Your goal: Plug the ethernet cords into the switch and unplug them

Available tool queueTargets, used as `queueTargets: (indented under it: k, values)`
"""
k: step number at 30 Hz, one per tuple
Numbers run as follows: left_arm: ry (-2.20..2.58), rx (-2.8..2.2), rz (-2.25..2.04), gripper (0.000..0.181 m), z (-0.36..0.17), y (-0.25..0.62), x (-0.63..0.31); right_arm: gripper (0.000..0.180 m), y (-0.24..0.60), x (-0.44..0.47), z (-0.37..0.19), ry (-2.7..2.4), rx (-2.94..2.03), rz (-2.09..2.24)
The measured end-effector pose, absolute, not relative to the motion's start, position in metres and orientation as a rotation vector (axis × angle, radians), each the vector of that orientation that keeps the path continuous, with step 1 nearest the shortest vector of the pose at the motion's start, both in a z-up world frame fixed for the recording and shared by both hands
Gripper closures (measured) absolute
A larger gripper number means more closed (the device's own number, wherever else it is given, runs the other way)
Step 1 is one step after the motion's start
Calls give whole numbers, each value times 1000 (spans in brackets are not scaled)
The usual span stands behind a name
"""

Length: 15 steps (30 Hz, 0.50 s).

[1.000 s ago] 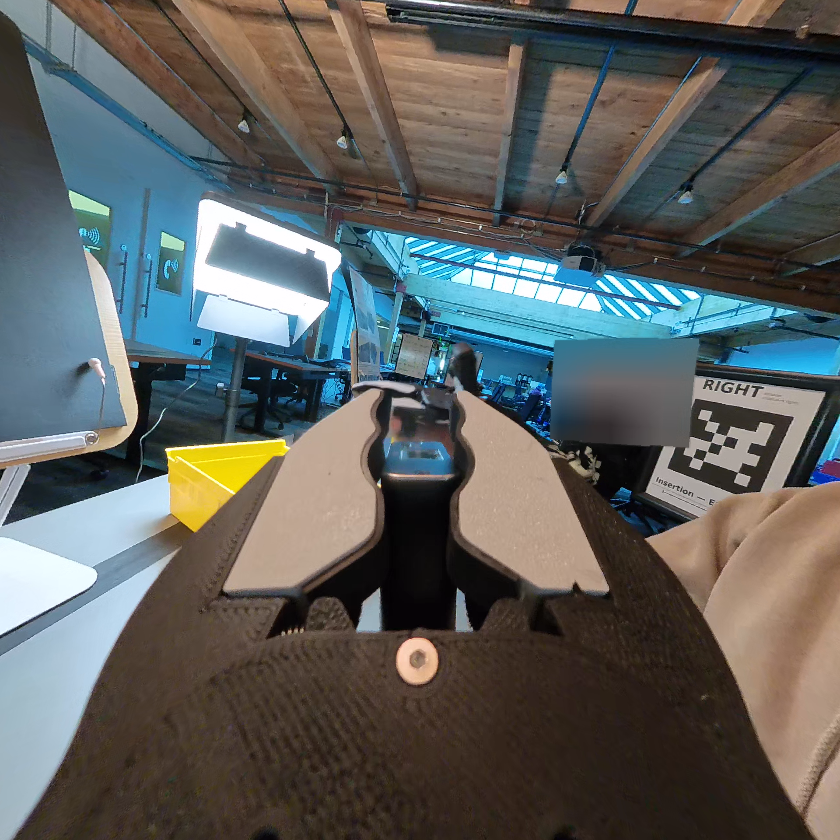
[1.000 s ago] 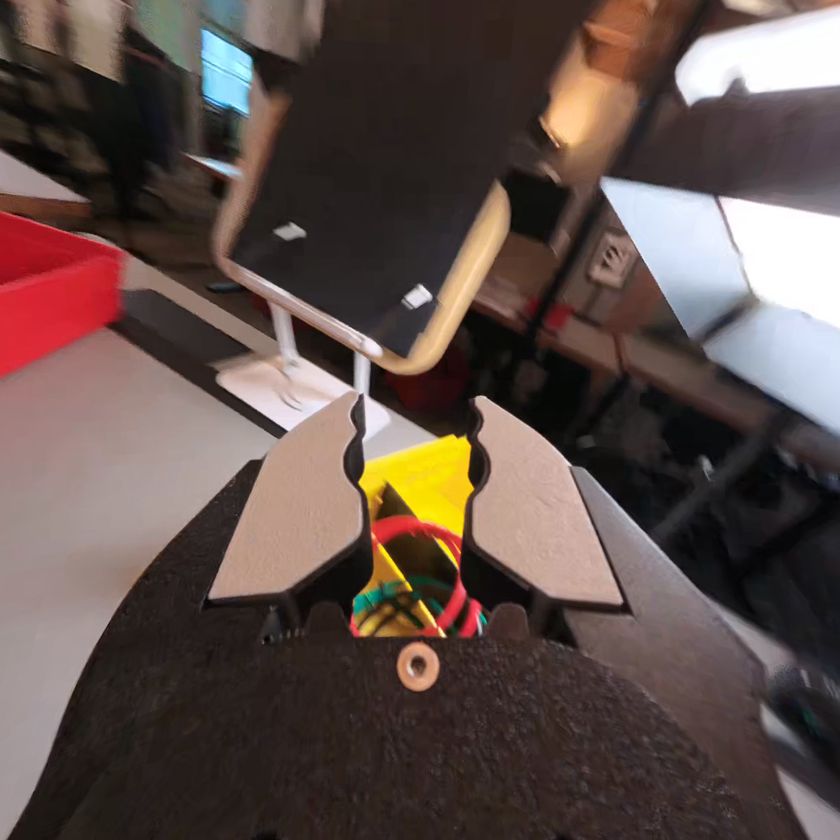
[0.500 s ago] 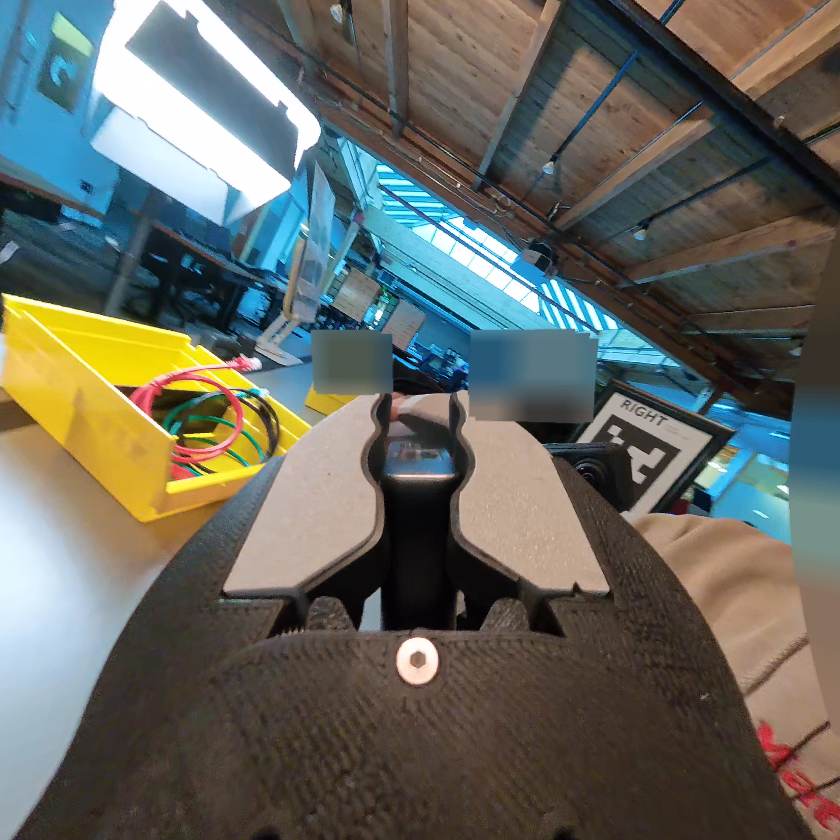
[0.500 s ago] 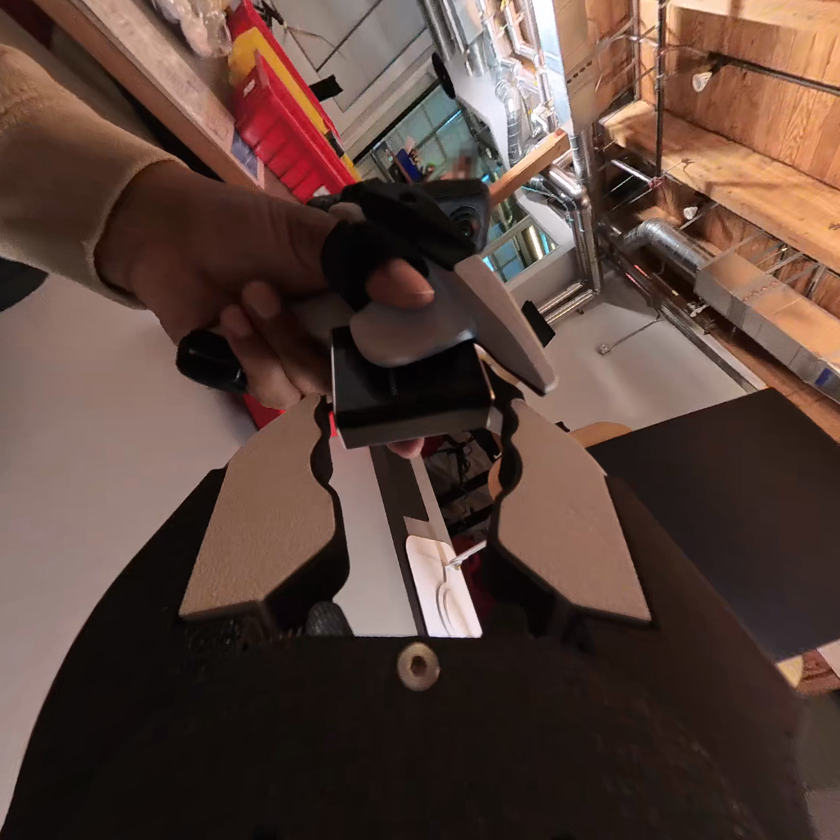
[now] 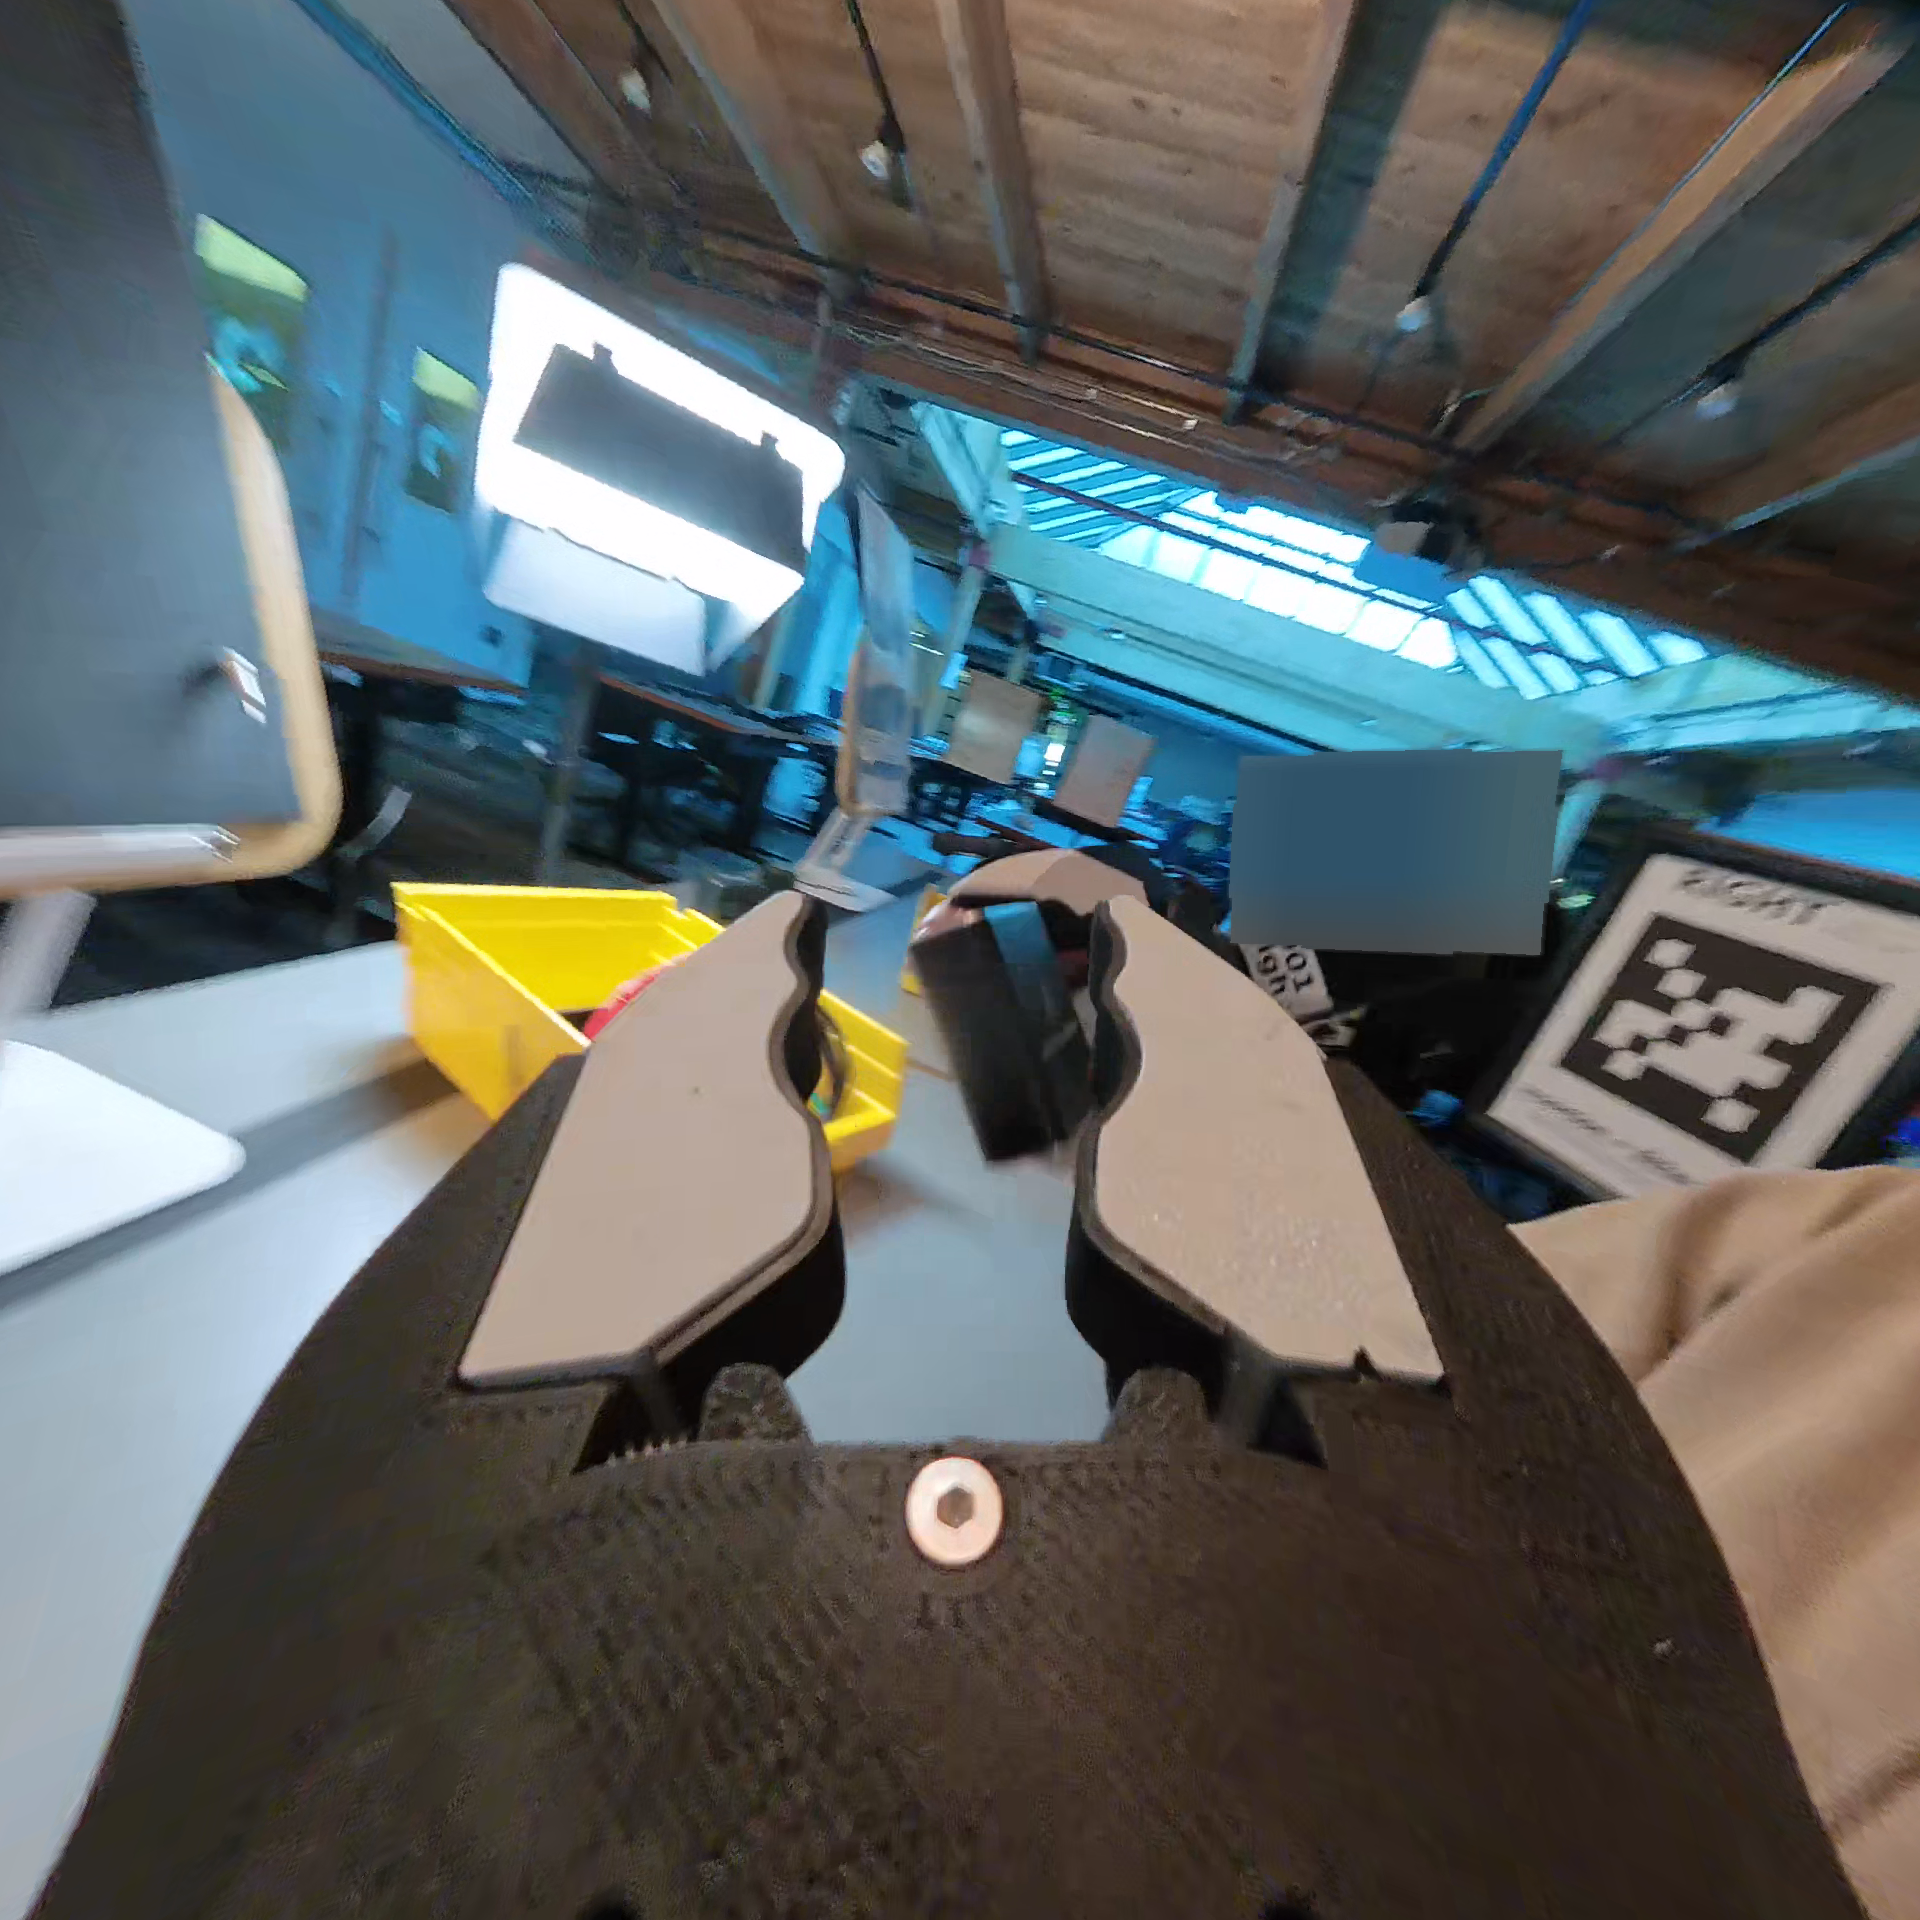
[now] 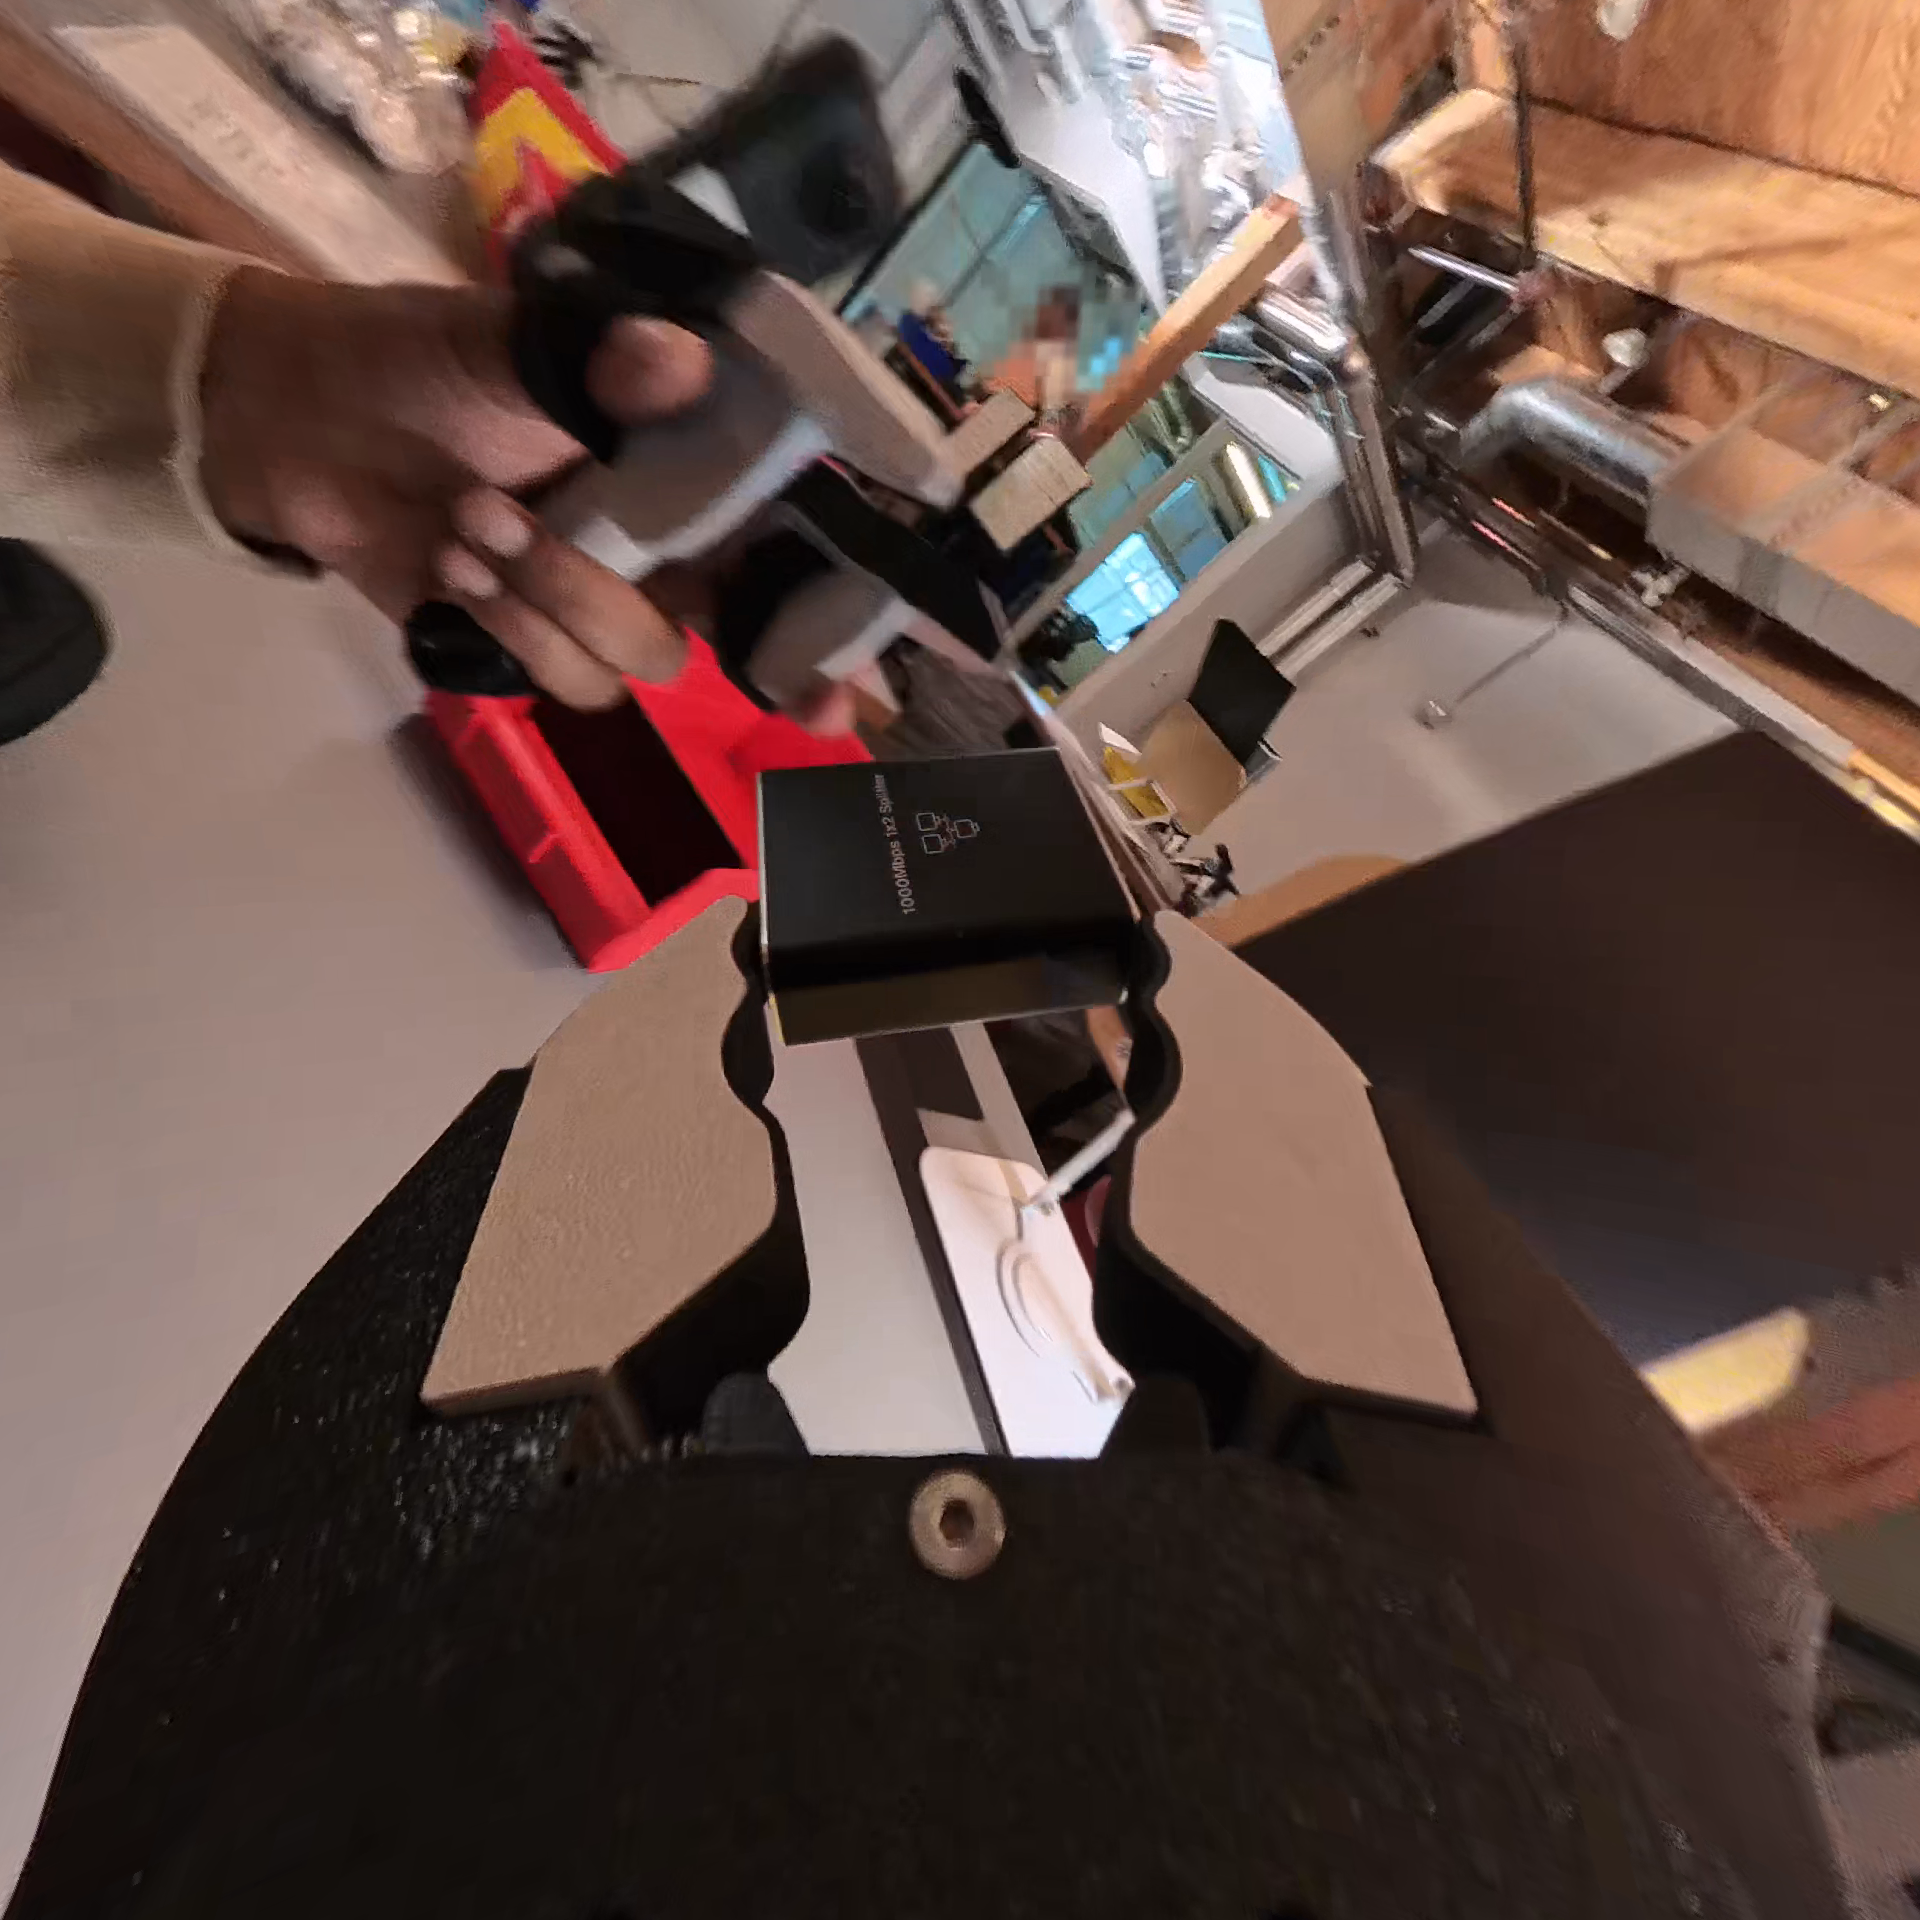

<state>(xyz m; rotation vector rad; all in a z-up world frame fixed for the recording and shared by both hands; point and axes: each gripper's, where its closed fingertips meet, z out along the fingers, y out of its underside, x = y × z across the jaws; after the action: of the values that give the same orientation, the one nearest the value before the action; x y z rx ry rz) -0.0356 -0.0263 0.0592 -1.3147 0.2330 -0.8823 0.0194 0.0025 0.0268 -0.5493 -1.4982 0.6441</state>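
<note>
Now right gripper (image 6: 945, 977) pinches switch (image 6: 925, 862)

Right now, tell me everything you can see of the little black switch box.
The switch is a small flat rectangular box, matte black with a glossier front edge and pale markings on top. It sits level at the tips of the right gripper, clamped between its jaws above the grey table. No cords are plugged in on the visible sides.

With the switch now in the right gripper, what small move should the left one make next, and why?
Probably swing the left gripper toward the yellow bin to pick a cord. It is open and empty, the right gripper grips the black switch at its near end, and the coiled cords still lie in that bin.
</note>
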Motion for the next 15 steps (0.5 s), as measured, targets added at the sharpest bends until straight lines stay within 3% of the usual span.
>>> queueTargets:
  k: [9,15]
  values:
    - [216,-1369,-682,134,56,-38,-79,113,167,78,52,-1342,-1007,677]
    - [180,-1465,-582,138,5,-52,-98,113,300,108,-12,-1394,-1545,576]
